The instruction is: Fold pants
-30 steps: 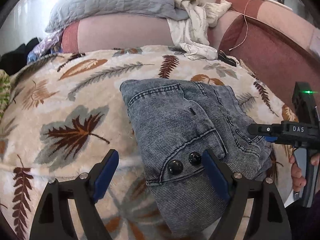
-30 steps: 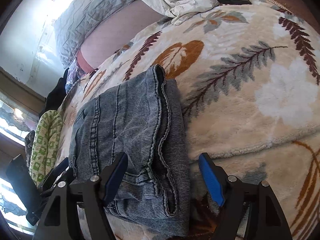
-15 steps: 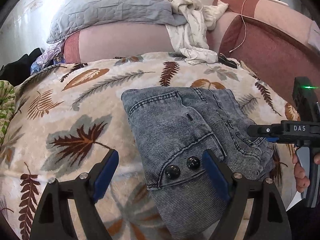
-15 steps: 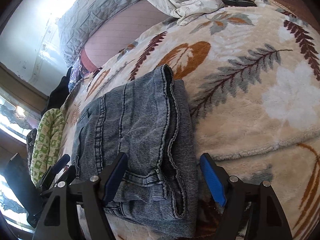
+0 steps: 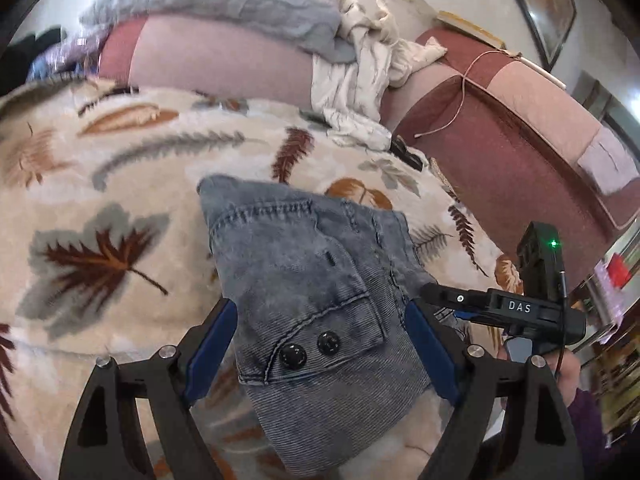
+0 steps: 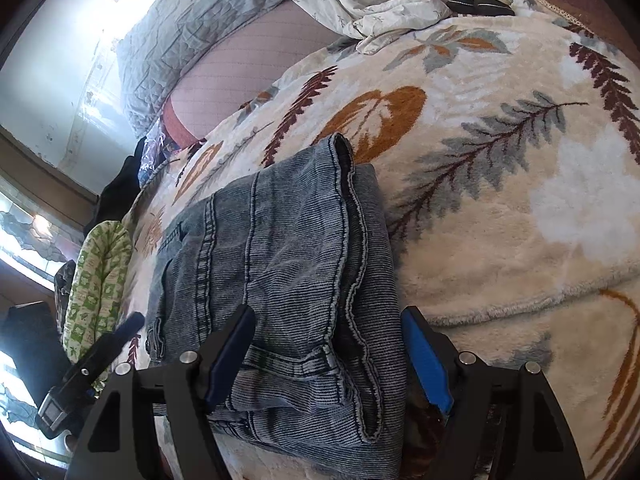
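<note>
Folded blue denim pants (image 5: 304, 280) lie on a cream blanket with a leaf print (image 5: 120, 184); two black buttons on a pocket flap face me. My left gripper (image 5: 320, 346) is open and hovers over the near end of the pants, one blue pad on each side of it. In the right wrist view the stacked folds and hems of the pants (image 6: 288, 264) show from the other end. My right gripper (image 6: 328, 362) is also open, straddling that end, and its pads are not pressing the cloth.
A grey quilted pillow (image 5: 208, 0) and crumpled white cloth (image 5: 360, 76) lie at the head of the bed. A red-and-pink padded frame (image 5: 520, 152) runs along the right. A green patterned cloth (image 6: 96, 280) hangs at the bed's left edge.
The left wrist view has rolled and shifted, so the pants now sit centred between the left jaws rather than off to the right. The right gripper has hardly moved.
</note>
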Motion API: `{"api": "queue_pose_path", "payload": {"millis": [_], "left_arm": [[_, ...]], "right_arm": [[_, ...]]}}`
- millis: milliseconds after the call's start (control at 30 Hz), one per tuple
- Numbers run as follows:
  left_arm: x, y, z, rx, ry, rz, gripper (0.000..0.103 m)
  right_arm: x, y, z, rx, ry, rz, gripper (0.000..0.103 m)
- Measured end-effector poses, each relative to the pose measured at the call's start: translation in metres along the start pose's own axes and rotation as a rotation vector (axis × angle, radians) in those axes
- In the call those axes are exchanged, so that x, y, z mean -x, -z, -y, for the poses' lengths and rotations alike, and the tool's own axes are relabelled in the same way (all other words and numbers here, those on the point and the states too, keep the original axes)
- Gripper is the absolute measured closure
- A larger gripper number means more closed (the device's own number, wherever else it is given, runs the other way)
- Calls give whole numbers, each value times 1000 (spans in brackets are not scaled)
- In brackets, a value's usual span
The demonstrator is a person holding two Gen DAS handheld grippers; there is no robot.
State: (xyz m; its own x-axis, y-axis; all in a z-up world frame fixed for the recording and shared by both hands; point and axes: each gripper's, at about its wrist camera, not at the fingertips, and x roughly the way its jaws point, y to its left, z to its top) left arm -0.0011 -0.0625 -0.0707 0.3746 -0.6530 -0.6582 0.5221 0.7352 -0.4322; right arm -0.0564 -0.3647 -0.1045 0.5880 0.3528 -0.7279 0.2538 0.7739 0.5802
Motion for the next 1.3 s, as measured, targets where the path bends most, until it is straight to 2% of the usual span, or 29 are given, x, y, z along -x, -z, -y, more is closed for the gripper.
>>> {"api": "queue_pose_path", "payload": {"millis": [133, 333, 533, 667, 767, 833, 900, 967, 1100, 1167, 1200, 1233, 1267, 1300], "left_arm": [[-8, 2, -11, 72, 58, -38, 17], [-16, 5, -19, 112, 79, -87, 17], [-17, 8, -24, 118, 80, -139, 17], [-24, 11, -35, 167, 68, -196, 17], [-34, 16, -36, 197, 119, -253, 17], [-38, 18, -31, 180, 128, -282, 17], [-38, 19, -24, 138, 98, -269, 17], [-35, 19, -18, 98, 80, -247, 17], [-33, 20, -17, 84, 65, -228, 17], [-32, 19, -17, 71, 55, -218, 17], [-31, 19, -15, 58, 44, -211, 17], [-30, 19, -13, 39, 32, -201, 17], [-29, 18, -10, 21, 20, -191, 17], [-27, 18, -7, -5, 7, -181, 18]], "right_arm": [[1, -1, 5, -8, 2, 6, 25], [4, -3, 20, -64, -20, 8, 25], [1, -1, 18, -47, -24, -16, 25], [-1, 0, 20, -40, -55, -40, 25], [-2, 1, 26, -71, -94, -53, 25], [-2, 1, 30, -90, -138, -63, 24], [-5, 3, 32, -104, -193, -89, 24], [-7, 4, 32, -98, -201, -93, 23], [-8, 4, 40, -131, -251, -95, 23], [-7, 4, 41, -123, -251, -94, 26], [-6, 5, 41, -121, -240, -90, 35], [-6, 6, 41, -119, -227, -90, 50], [-6, 6, 42, -116, -211, -90, 57], [-6, 7, 41, -110, -202, -90, 58]]}}
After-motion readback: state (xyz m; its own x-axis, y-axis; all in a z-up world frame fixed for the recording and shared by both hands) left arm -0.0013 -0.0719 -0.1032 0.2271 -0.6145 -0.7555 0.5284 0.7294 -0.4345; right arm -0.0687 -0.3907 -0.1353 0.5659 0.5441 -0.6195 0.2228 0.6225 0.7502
